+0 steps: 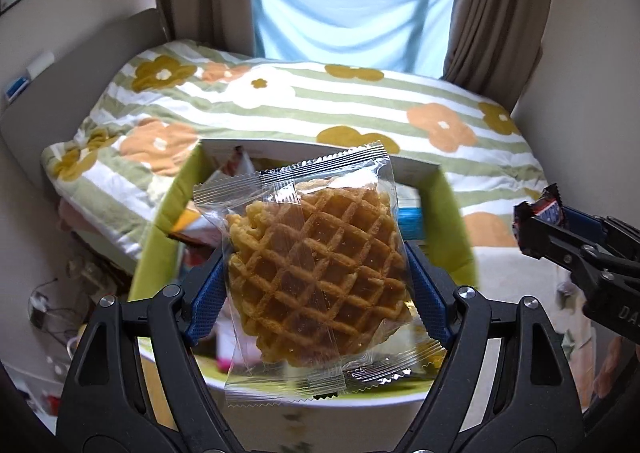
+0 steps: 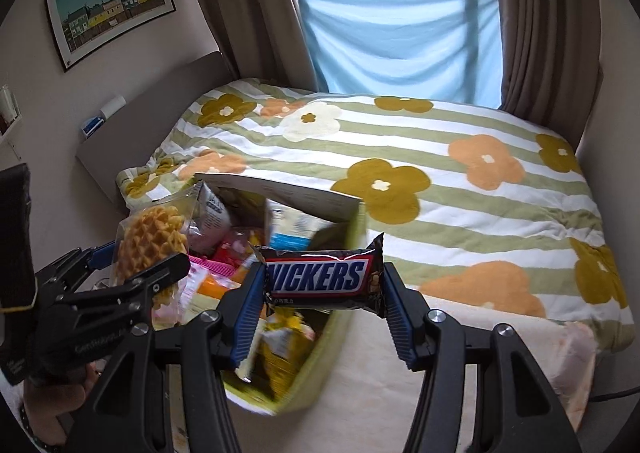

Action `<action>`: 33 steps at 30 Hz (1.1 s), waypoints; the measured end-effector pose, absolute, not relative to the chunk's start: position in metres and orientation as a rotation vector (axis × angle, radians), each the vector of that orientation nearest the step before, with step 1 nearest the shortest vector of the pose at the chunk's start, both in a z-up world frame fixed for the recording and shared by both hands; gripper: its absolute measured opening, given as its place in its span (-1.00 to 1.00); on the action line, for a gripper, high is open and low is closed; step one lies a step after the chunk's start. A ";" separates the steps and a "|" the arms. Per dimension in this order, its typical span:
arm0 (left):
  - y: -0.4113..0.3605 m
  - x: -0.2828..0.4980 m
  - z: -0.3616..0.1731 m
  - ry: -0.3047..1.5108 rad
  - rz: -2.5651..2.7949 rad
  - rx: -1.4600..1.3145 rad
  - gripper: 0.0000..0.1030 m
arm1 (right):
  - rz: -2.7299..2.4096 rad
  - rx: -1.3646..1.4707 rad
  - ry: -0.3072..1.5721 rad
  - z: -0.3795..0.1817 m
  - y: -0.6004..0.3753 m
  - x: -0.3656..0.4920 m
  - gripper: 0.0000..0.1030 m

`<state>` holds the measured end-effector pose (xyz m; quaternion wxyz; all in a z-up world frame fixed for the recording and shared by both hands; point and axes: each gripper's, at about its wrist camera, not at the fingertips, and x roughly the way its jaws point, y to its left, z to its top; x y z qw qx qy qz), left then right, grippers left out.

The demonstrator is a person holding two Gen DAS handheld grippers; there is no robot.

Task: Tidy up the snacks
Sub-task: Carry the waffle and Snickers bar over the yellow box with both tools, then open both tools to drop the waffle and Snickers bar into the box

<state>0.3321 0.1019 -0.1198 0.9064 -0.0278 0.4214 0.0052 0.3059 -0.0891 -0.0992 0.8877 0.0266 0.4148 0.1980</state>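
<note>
Both grippers are loaded, our left gripper (image 1: 316, 277) clamping the wrapped waffle (image 1: 316, 273) and our right gripper (image 2: 324, 293) the Snickers bar (image 2: 320, 275) above the green snack box (image 2: 340, 333), so slick wrappers could slip free.

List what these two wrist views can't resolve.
- Box contents: left wrist view, mostly hidden behind the waffle pack; the rest motion-blurred.
- Box front rim and packets: right wrist view, smeared; labels unreadable.
- Snickers bar first letter: right wrist view, covered by a pad of the right hand-held gripper.
- Person: only a hand, cut off by the edge, right wrist view.
</note>
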 end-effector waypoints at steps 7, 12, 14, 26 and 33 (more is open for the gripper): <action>0.154 0.370 -0.140 0.923 -0.104 -0.054 0.64 | 0.356 0.085 0.901 -0.119 -0.045 0.316 0.01; 0.167 0.382 -0.153 0.975 -0.171 -0.069 0.99 | 0.302 0.093 0.939 -0.127 -0.036 0.315 0.01; 0.168 0.380 -0.156 0.985 -0.164 -0.055 0.99 | 0.288 0.088 0.954 -0.130 -0.034 0.314 0.01; 0.184 0.359 -0.159 1.009 -0.128 -0.050 0.99 | 0.292 0.086 0.995 -0.140 -0.022 0.313 0.04; 0.193 0.351 -0.161 1.022 -0.128 -0.077 0.99 | 0.306 0.098 0.978 -0.147 -0.014 0.315 0.86</action>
